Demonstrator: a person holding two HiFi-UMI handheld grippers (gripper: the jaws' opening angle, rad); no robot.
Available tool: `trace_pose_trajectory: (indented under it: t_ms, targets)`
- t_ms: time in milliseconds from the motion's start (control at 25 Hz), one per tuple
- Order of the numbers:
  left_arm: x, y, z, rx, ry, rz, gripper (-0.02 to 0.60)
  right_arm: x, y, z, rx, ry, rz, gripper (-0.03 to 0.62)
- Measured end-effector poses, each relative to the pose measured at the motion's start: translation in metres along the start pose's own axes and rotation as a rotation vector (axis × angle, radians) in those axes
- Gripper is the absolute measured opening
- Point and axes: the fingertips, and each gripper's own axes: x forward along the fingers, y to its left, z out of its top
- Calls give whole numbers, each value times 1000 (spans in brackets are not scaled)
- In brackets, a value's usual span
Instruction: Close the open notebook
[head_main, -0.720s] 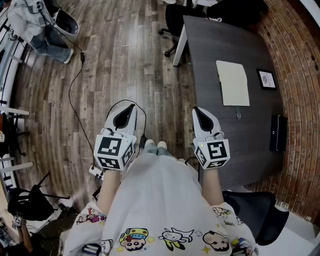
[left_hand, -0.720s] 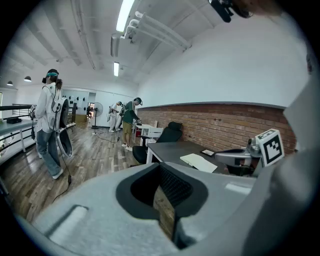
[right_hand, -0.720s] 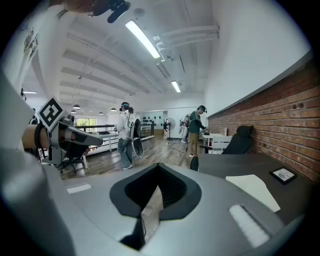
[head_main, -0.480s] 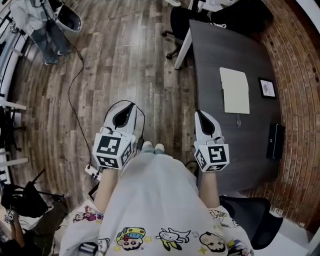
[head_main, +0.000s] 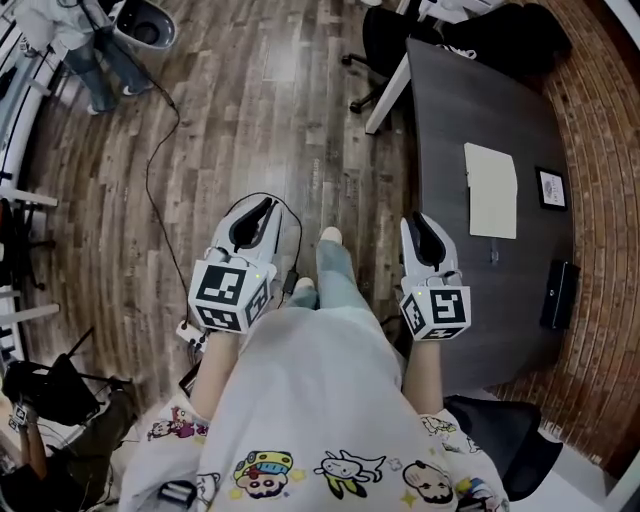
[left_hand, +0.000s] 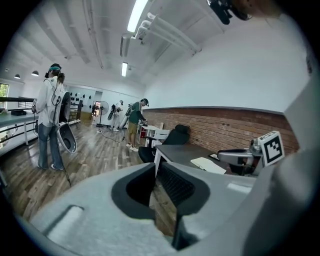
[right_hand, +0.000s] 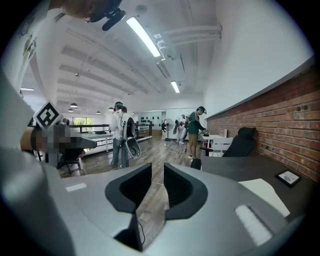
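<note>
A cream notebook (head_main: 491, 190) lies flat on the dark table (head_main: 450, 120) at the right; it also shows in the left gripper view (left_hand: 207, 164) and the right gripper view (right_hand: 267, 192). My left gripper (head_main: 258, 212) hangs over the wooden floor, far left of the table, its jaws a little apart with nothing between them (left_hand: 156, 172). My right gripper (head_main: 417, 224) is at the table's near left edge, short of the notebook, its jaws also slightly apart and empty (right_hand: 157, 182).
A small framed picture (head_main: 551, 187) and a black box (head_main: 557, 293) lie near the brick wall. Office chairs stand at the table's far end (head_main: 385, 40) and near right (head_main: 510, 440). A cable (head_main: 150, 190) runs across the floor. Several people stand far off (left_hand: 50, 120).
The person has stepped forward, one leg now ahead between the grippers. The table and notebook have slid right in the head view. Both grippers keep their pose.
</note>
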Motion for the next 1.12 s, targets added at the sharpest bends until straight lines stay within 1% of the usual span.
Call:
trace_pose_trajectory:
  t_ms: [240, 360, 480, 640, 840, 1000, 1120]
  targets:
    - [30, 21, 12, -9, 3, 10, 54, 36, -11, -1, 14, 21, 13, 101]
    - [53, 31, 23, -8, 0, 21, 62, 59, -28, 1, 28, 21, 21, 100]
    - [84, 42, 41, -7, -4, 20, 66, 88, -49, 13, 23, 12, 15, 100]
    - [134, 55, 73, 12, -15, -1, 75, 126, -78, 32, 35, -5, -1, 100]
    - [202, 49, 109, 47, -23, -51, 83, 160, -126, 46, 59, -16, -34, 100]
    - [243, 43, 124, 64, -21, -86, 83, 177, -158, 48, 73, -12, -70, 100]
    - [269, 37, 131, 78, -12, -131, 83, 182, -176, 48, 86, -11, -110, 100]
